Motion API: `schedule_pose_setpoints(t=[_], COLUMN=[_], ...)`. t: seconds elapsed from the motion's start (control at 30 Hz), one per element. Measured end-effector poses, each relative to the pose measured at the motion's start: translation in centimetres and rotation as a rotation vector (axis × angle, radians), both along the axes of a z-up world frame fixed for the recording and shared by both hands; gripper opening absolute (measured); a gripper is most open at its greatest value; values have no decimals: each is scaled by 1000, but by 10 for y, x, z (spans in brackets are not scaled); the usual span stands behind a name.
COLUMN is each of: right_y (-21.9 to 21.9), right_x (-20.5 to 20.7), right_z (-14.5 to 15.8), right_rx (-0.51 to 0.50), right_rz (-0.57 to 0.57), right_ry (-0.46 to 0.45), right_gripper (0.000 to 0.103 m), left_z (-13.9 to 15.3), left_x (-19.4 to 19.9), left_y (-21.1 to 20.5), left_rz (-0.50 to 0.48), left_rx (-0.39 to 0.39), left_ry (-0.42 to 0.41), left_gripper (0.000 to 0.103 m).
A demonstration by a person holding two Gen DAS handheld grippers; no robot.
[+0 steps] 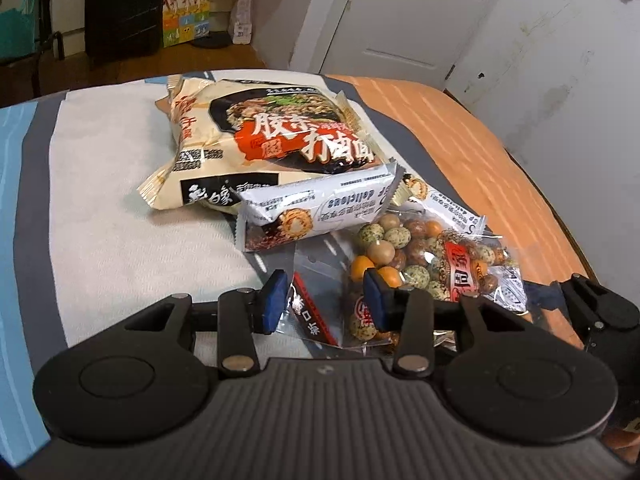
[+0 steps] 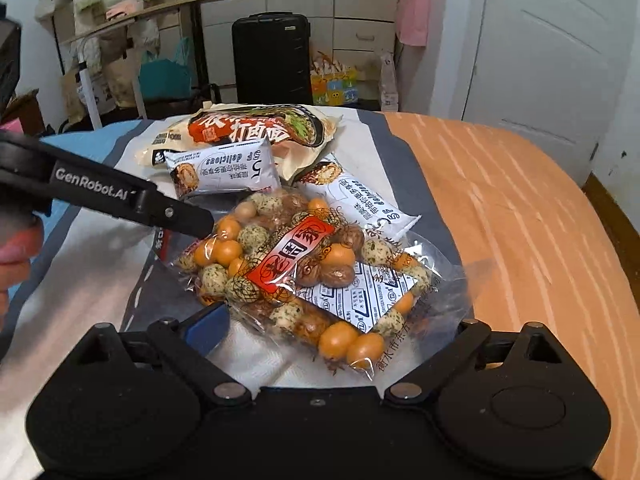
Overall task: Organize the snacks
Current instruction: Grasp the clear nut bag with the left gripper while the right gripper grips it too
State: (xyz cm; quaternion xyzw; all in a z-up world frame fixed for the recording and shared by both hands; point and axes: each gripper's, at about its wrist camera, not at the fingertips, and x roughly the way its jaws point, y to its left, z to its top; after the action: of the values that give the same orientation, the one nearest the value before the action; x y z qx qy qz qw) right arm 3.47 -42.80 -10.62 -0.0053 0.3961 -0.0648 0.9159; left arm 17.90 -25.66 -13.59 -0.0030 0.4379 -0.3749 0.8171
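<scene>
— Bag of nuts (image 1: 424, 268): where was it?
— Between my left gripper (image 1: 324, 300) pads, its clear end pinched; my right gripper (image 2: 328, 332) spread around it. I judged lifting it came next.

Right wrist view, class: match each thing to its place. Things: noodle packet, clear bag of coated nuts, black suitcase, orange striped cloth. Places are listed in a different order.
Column A
1. noodle packet
2. clear bag of coated nuts
3. black suitcase
4. orange striped cloth

Column B
a. on the floor beyond the snacks
b. front of the pile, nearest the camera
c. covering the right side of the surface
d. back of the pile

Pairs: 1-d, 2-b, 3-a, 4-c
</scene>
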Motion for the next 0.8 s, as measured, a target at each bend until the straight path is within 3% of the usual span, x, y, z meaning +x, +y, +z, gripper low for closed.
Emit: schedule_pose_setpoints(t=[0.1,0.17,0.37,0.53,0.63,0.67,0.8], right_y=[5,3,9,12,19,21,26], right_x=[1,2,10,1,-5,-6,-14], right_z=[-2,-2,1,0,3,4,6], right_rx=[-38,-2,-31,7,9,-2,11], right_rz=[8,-11,-13,15,25,27,31], right_ry=[26,45,68,42,39,41,34], right_gripper=[90,86,82,73,71,71,70], left_z=[-1,-2,-3,-1,10,10,15], left_x=[2,2,0,-3,-32,-37,-38], left_y=[3,4,1,10,-2,-3,7], left_rz=[2,17,44,7,-44,-45,-28], left_rx=[-29,-32,-27,-141,-19,-10,-43], left_ry=[25,46,57,191,14,-6,26], left_gripper=[40,41,40,43,43,43,44])
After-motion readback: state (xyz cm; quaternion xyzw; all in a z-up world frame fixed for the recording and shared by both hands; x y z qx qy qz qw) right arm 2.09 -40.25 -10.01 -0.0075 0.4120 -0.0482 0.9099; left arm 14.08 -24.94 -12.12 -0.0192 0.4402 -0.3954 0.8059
